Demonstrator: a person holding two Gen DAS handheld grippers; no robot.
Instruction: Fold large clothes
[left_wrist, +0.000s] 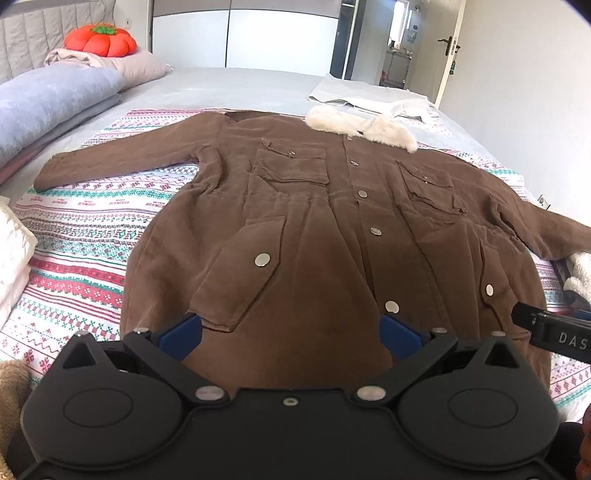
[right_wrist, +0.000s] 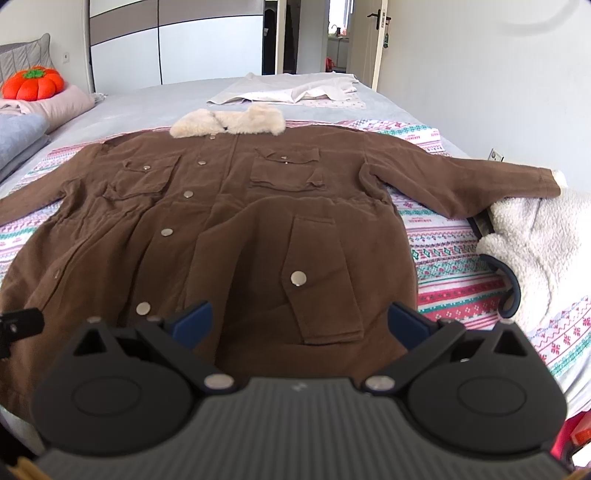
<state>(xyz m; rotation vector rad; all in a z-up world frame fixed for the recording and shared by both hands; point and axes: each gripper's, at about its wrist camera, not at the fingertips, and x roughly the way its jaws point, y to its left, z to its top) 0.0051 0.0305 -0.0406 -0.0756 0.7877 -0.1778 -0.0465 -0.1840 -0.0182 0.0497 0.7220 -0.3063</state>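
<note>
On the bed (left_wrist: 221, 85), coat (left_wrist: 314, 221) spreads beyond both gaping hand-held grippers.

- A patterned blanket (left_wrist: 74, 236) with pink, green and white bands is spread across the near part of the bed.
- The grey bedsheet (left_wrist: 229, 86) covers the far half of the bed.
- An orange pumpkin-shaped cushion (left_wrist: 100, 40) sits far left, on top of a pinkish pillow (left_wrist: 138, 66).
- A folded blue-grey quilt (left_wrist: 48, 99) lies along the left edge.
- A pale flat garment (right_wrist: 291, 90) lies far off, towards the right of the bed.
- A white fleecy garment (right_wrist: 543, 247) is bunched at the right edge.
- A wardrobe (right_wrist: 177, 40) with white and grey panels stands beyond the bed.
- A door (right_wrist: 373, 33) stands open at far right.
</note>
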